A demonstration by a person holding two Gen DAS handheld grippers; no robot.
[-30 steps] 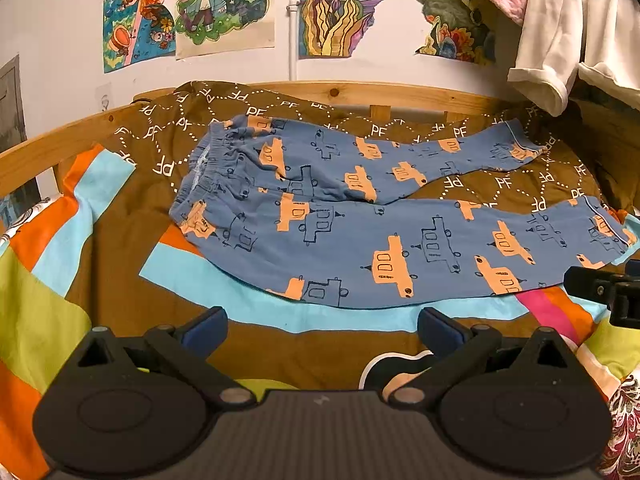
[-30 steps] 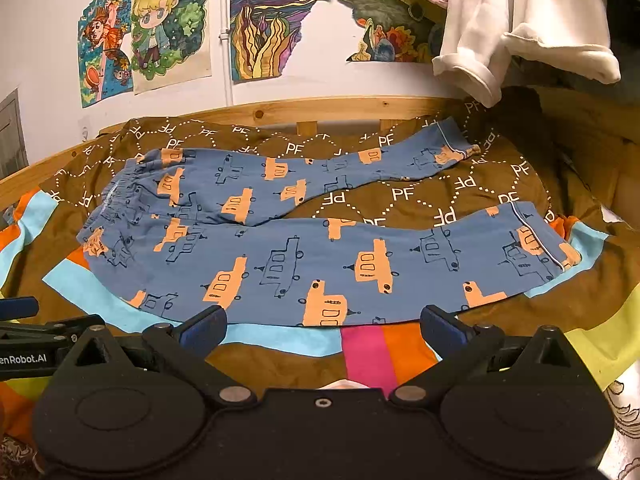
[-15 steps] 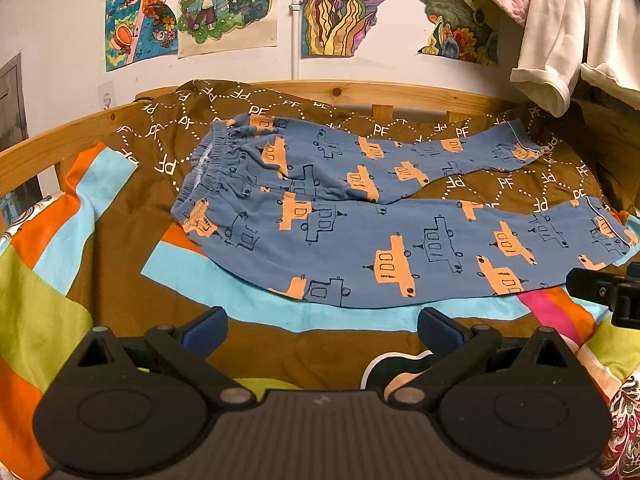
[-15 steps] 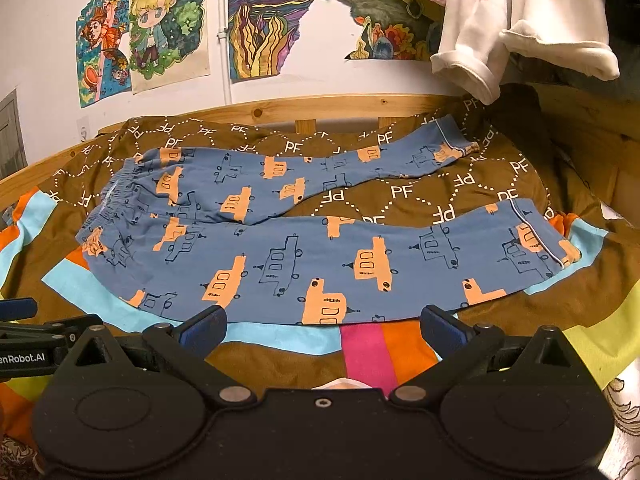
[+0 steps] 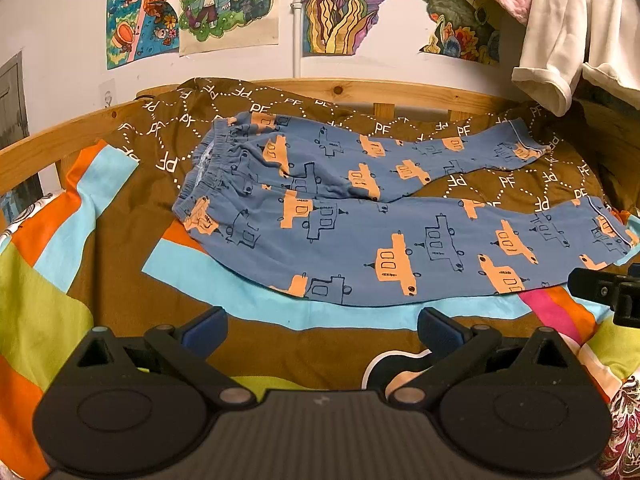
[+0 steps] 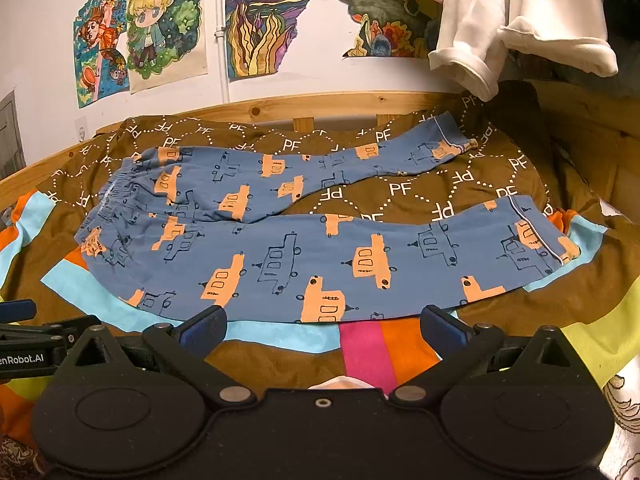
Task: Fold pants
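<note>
The pants (image 5: pixel 360 216) are thin, soft cloth: light, limp, and they will sag and crease wherever you lift them, so take them at the firmer edges. Your best holds are the gathered elastic waistband (image 5: pixel 208 172) for your left hand-held gripper (image 5: pixel 322 326) and the piped cuff of the near leg (image 6: pixel 536 236) for your right hand-held gripper (image 6: pixel 322 322). Pinch through both layers, or only the top sheet is likely to come up.

They lie spread flat on the bed, on a brown and colour-striped quilt (image 5: pixel 120 256), waistband to your left and cuffs to your right. The legs are splayed apart in a narrow V, the far leg (image 6: pixel 360 156) running toward the wooden bed rail (image 6: pixel 320 104), so bringing one leg onto the other looks like the first fold. The cloth is blue with orange and outlined vehicle shapes.

Both hand-held grippers hover short of the near leg's hem, fingers spread wide, holding nothing. Neither touches the cloth.
</note>
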